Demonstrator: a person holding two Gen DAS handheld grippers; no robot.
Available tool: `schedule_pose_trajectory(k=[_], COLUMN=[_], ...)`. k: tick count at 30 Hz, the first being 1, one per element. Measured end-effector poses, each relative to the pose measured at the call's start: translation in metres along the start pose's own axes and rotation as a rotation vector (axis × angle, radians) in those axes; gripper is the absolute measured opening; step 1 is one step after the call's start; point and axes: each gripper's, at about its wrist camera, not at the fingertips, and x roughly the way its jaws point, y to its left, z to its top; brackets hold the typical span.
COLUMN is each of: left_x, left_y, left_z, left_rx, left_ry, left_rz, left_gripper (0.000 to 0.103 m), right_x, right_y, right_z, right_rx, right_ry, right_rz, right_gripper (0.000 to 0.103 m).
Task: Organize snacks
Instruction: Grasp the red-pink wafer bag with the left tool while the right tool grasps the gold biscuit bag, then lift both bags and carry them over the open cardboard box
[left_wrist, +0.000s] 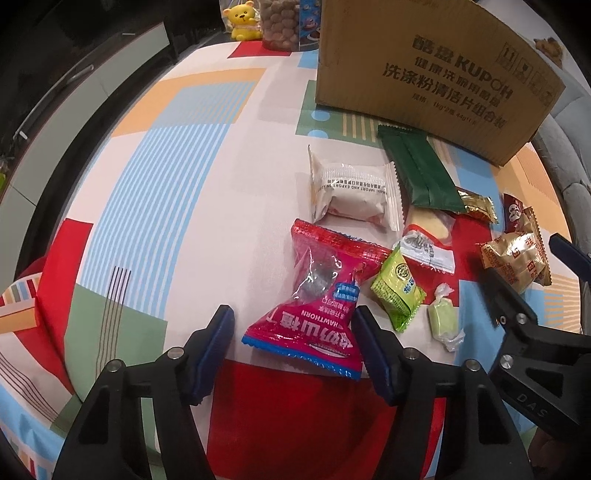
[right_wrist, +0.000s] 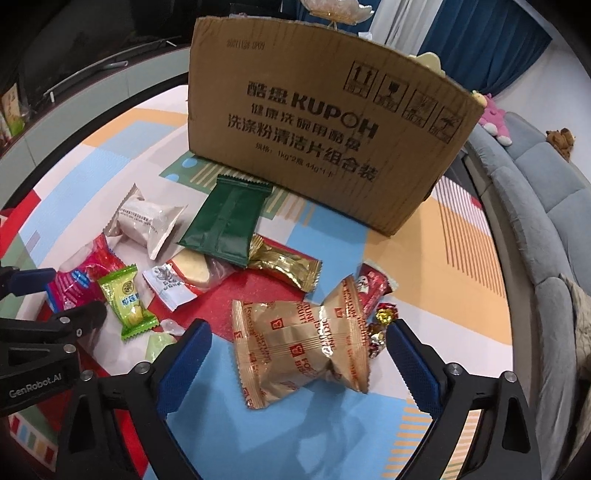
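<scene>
Several wrapped snacks lie on a patterned tablecloth in front of a cardboard box (left_wrist: 424, 74) (right_wrist: 325, 122). My left gripper (left_wrist: 293, 325) is open, its blue pads on either side of the lower end of a pink hawthorn packet (left_wrist: 317, 302) (right_wrist: 74, 280). My right gripper (right_wrist: 297, 341) (left_wrist: 517, 273) is open around a gold biscuit packet (right_wrist: 299, 343) (left_wrist: 517, 258). Nearby lie a white packet (left_wrist: 351, 192) (right_wrist: 147, 221), a dark green packet (left_wrist: 421, 170) (right_wrist: 229, 221), a light green packet (left_wrist: 399, 291) (right_wrist: 127, 301) and a pale green candy (left_wrist: 443, 317).
A gold bar wrapper (right_wrist: 284, 267), a red packet (right_wrist: 373, 288) and foil candies (right_wrist: 384, 321) lie near the right gripper. A yellow bear (left_wrist: 242, 20) and a jar of brown balls (left_wrist: 279, 22) stand at the table's far edge. A grey sofa (right_wrist: 535, 192) is at the right.
</scene>
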Motion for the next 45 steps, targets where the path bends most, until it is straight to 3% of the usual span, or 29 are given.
schedule_pose_trajectory(k=[4,11,13,21,45], left_x=[-0.001,-0.004,-0.005,-0.019,-0.083], left_y=[-0.003,-0.009,-0.01,-0.012,-0.006], left_z=[0.001,0.0,-0.001,-0.005,0.0], left_rx=[0.016,0.039,0.044,0.053,0.04], left_ry=[-0.016,-0.027,-0.029,-0.06,-0.19], left_rz=[-0.007,-0.013,-0.017,-0.012,-0.029], left_gripper=[0.056,0.053,0.051,0.05,0.049], right_x=[0.006,0.005,0.002,-0.006,-0.073], right_y=[-0.002,-0.006,-0.007,-0.003,-0.01], right_z=[0.0,-0.001,0.0,0.001,0.013], right_rx=[0.014,0.035,0.033,0.046,0.1], right_ry=[0.019,0.012,0.003,0.003,-0.076], right_rz=[0.019,0.028,0.044,0.063,0.041], right_gripper=[0.083,0.07,0.056,0.05,0.05])
